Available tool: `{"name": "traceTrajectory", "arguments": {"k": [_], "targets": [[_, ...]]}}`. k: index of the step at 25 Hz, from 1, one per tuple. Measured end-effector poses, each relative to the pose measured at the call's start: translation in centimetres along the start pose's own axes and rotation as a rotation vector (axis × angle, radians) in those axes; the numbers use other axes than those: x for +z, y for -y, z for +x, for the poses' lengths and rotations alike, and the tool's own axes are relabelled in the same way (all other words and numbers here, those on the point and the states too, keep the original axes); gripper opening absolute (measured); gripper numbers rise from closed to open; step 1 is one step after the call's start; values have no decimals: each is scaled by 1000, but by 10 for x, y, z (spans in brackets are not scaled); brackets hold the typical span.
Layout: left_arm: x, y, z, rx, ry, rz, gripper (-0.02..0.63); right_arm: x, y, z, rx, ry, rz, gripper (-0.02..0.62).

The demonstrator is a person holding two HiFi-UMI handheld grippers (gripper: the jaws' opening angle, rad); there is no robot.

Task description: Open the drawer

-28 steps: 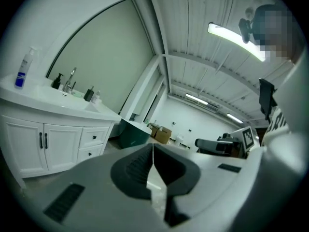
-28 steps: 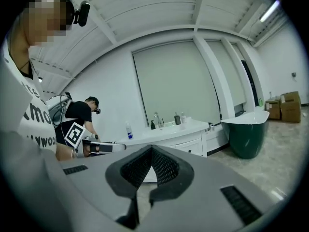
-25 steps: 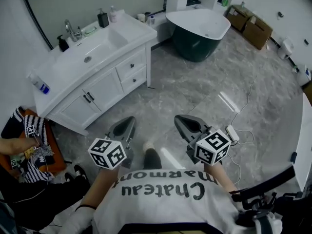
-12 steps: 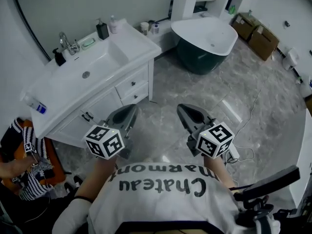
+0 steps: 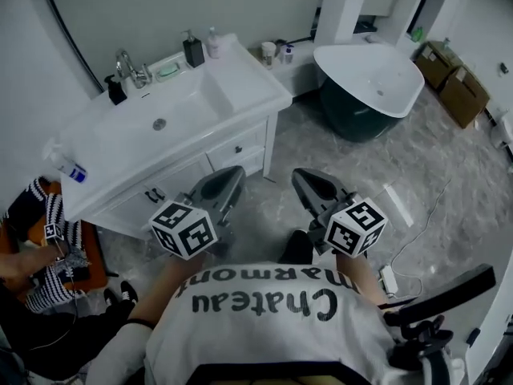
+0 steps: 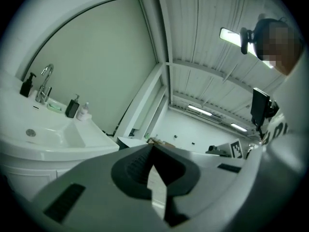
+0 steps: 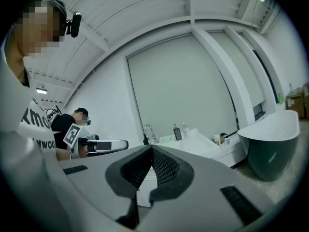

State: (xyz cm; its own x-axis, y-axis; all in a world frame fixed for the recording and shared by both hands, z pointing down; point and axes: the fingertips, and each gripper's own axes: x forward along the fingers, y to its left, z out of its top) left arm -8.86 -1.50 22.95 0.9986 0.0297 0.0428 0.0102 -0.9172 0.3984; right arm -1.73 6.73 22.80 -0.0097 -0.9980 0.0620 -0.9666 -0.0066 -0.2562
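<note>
A white vanity [image 5: 240, 79] with a sink stands ahead at the left. Two small knobbed drawers [image 5: 238, 147] sit closed, one above the other, in its right front; cabinet doors [image 5: 152, 192] lie to their left. My left gripper [image 5: 236, 173] is shut and empty, held level in the air, its tip just short of the drawer fronts. The right gripper [image 5: 297, 173] is shut and empty too, over the floor right of the vanity corner. In the left gripper view the jaws [image 6: 153, 146] meet beside the basin [image 6: 43, 134]. The right gripper [image 7: 151, 146] faces the vanity [image 7: 193, 144].
A dark green bathtub [image 5: 370, 79] stands at the back right, with cardboard boxes [image 5: 453, 83] beyond it. Bottles [image 5: 193, 50] and a faucet [image 5: 132, 69] sit on the vanity top. A person [image 5: 32, 271] sits at the left. A power strip [image 5: 390, 279] lies on the floor.
Both grippers have come forward toward the vanity and risen a little, jaws staying shut. The drawers now lie just beyond the left gripper's tip.
</note>
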Motion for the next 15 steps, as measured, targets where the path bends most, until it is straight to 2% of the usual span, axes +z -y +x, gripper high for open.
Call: {"name": "traceTrajectory", "arguments": {"k": [4, 11, 15], "targets": [[15, -27, 13, 113, 81, 17, 6, 17, 36, 44, 98, -44, -25, 6], [25, -73, 44, 357, 143, -32, 7, 58, 93, 105, 275, -84, -105, 6], [24, -81, 64, 497, 155, 26, 6, 68, 120, 127, 369, -96, -118, 6]]}}
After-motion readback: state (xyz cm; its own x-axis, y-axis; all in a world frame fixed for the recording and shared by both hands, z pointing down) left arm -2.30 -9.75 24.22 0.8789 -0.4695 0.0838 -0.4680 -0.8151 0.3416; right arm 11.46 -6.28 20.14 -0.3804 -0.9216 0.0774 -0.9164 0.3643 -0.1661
